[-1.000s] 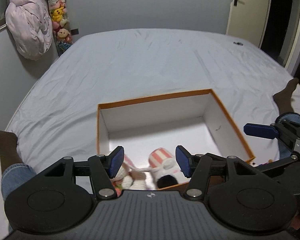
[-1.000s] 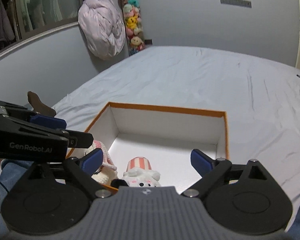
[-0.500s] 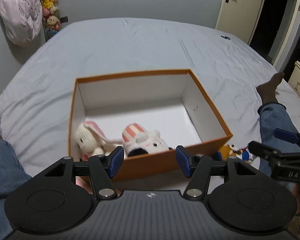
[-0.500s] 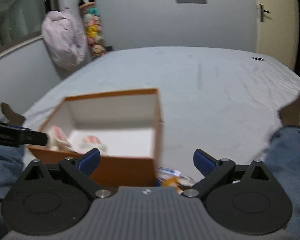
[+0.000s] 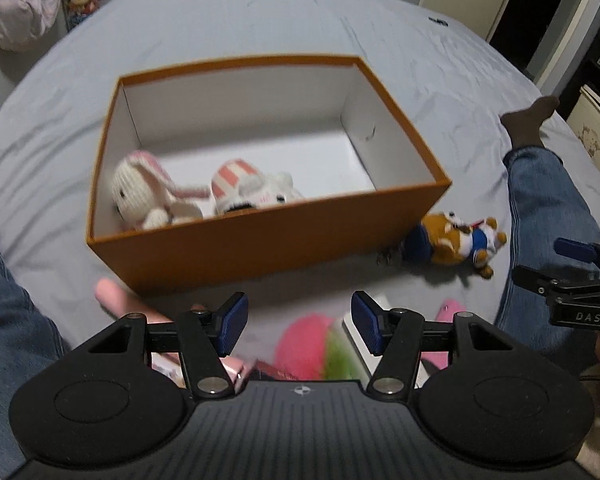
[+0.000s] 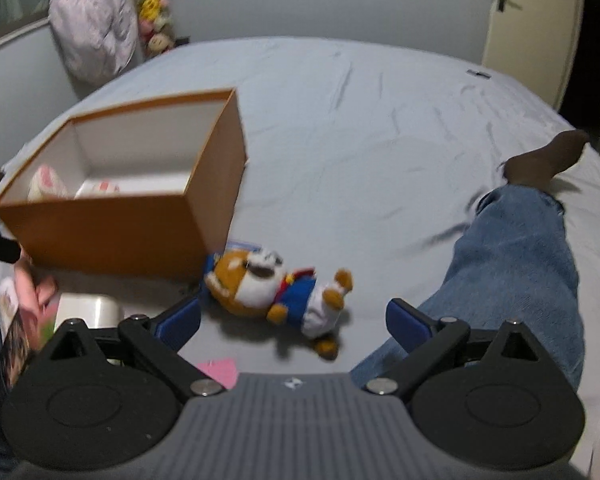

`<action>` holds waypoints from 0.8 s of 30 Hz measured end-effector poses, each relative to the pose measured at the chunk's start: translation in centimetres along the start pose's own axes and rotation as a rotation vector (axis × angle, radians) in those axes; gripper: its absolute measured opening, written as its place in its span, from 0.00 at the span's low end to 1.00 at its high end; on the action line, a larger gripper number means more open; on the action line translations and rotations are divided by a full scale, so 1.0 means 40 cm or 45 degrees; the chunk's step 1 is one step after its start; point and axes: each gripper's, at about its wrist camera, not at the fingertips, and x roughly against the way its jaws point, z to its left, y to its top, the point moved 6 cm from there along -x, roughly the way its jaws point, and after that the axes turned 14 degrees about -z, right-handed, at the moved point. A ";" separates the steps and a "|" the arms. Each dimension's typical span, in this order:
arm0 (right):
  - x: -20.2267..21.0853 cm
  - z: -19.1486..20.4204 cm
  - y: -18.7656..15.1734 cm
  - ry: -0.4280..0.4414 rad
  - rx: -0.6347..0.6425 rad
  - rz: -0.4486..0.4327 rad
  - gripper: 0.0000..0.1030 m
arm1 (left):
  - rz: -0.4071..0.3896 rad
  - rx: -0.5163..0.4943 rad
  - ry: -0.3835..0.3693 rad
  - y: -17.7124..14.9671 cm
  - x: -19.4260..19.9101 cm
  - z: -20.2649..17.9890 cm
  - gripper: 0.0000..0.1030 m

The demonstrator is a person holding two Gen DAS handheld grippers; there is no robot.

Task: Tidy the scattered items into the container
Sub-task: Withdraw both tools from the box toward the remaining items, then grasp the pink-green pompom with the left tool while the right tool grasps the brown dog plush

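Observation:
An orange box (image 5: 260, 240) with a white inside stands on the grey bed; a white-and-pink bunny plush (image 5: 140, 192) and a striped white plush (image 5: 256, 192) lie in it. The box (image 6: 112, 232) shows at left in the right wrist view. A brown dog plush in blue clothes (image 6: 276, 288) lies on the sheet by the box's corner, also seen as the dog plush (image 5: 456, 240). My left gripper (image 5: 298, 322) is open above a pink-and-green fluffy item (image 5: 312, 348) and a white flat item (image 5: 364, 344). My right gripper (image 6: 294, 320) is open just short of the dog plush.
A person's jeans-clad legs (image 6: 516, 260) lie on the bed to the right and at the left edge. A hand (image 5: 116, 300) rests near the box's front. A pink paper (image 6: 220, 370) lies near. A door (image 6: 528, 20) and hanging plush toys (image 6: 156, 8) line the far wall.
Both grippers pulled back from over the box and tilted down. The right one swung right, bringing the dog plush into view; the left now looks at items in front of the box.

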 end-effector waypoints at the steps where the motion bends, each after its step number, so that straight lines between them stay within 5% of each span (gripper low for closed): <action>1: -0.003 0.002 -0.005 0.017 0.016 0.016 0.94 | 0.013 0.004 -0.002 -0.004 -0.004 0.000 0.65; 12: -0.084 0.067 -0.016 0.210 0.334 0.137 0.81 | 0.203 0.025 0.002 -0.061 -0.047 0.035 0.65; 24: -0.156 0.086 -0.017 0.389 0.671 0.213 0.80 | 0.334 -0.451 -0.164 -0.108 -0.111 -0.051 0.65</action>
